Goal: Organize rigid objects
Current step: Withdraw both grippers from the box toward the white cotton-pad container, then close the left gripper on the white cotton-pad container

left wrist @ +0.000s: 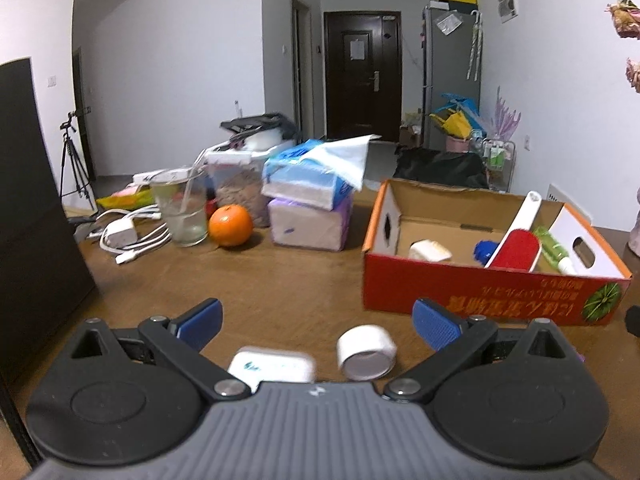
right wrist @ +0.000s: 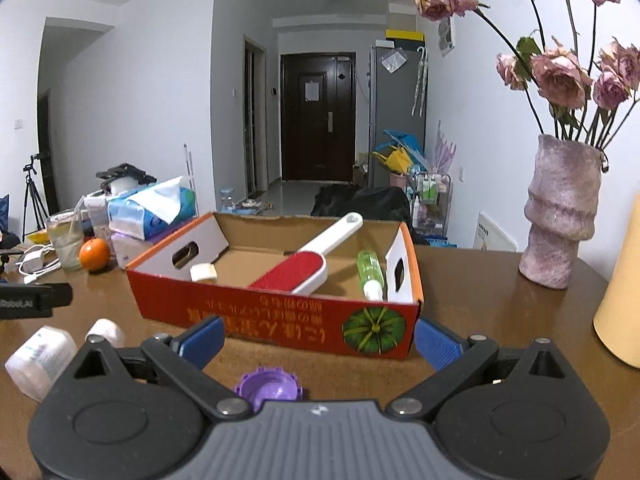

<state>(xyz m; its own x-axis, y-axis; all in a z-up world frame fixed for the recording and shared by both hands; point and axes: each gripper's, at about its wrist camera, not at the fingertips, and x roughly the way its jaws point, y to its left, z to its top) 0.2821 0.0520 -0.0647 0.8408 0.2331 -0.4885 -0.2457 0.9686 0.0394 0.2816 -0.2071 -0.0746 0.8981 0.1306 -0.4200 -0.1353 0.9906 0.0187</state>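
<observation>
The red cardboard box (left wrist: 480, 292) sits on the bench (left wrist: 280, 280), ahead and right of the left claw (left wrist: 318, 322), whose jaws are spread wide and empty above a tape roll (left wrist: 366, 352) and white case (left wrist: 272, 366). From the right wrist, the right claw (right wrist: 320, 338) gapes wide just before the box, holding nothing, a purple cap (right wrist: 269, 388) beneath it.

Cardboard box (right wrist: 280, 320), glossy wood table (left wrist: 280, 280), perhaps laminate

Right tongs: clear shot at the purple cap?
Probably yes. The right tongs stand open, and the purple cap lies on bare table just ahead of them, between the fingers' lines. Nothing sits over it; the cardboard box lies beyond.
</observation>
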